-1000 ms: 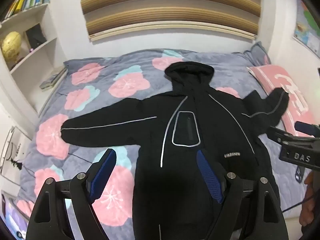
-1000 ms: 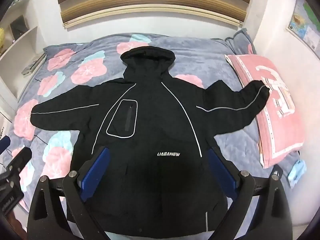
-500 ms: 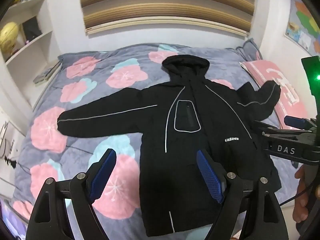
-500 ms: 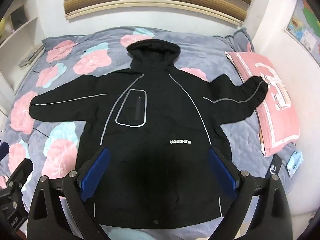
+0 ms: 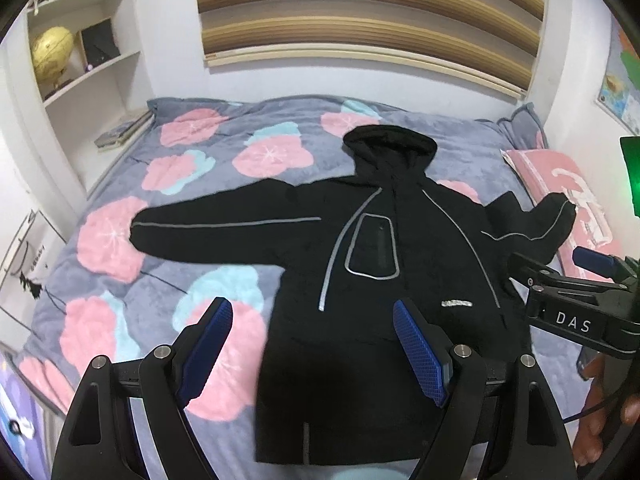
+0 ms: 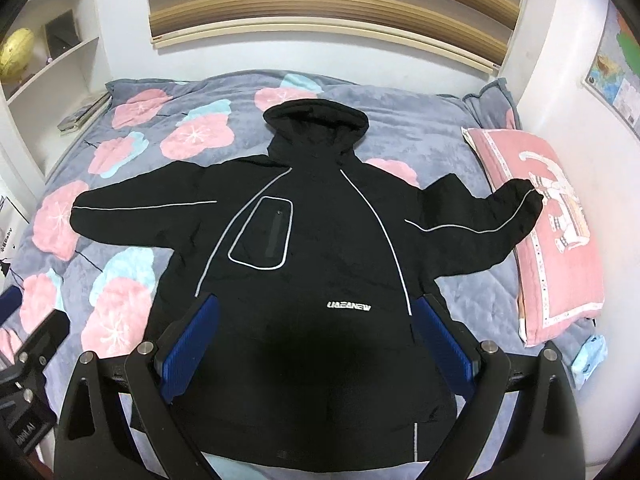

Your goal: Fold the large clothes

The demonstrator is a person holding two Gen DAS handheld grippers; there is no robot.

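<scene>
A black hooded jacket with grey piping lies flat and face up on the bed, sleeves spread to both sides, hood at the far end. It also shows in the left wrist view. My left gripper is open and empty, held above the jacket's near left side. My right gripper is open and empty, held above the jacket's lower hem. The right gripper's body shows at the right edge of the left wrist view.
The bed has a grey quilt with pink and blue flowers. A pink pillow lies at the right, under the jacket's right cuff. White shelves with a golden globe stand at the left. Walls close the far and right sides.
Both grippers have pulled back and up from the jacket, so the whole hem now shows. The jacket has not moved. Both stay open.
</scene>
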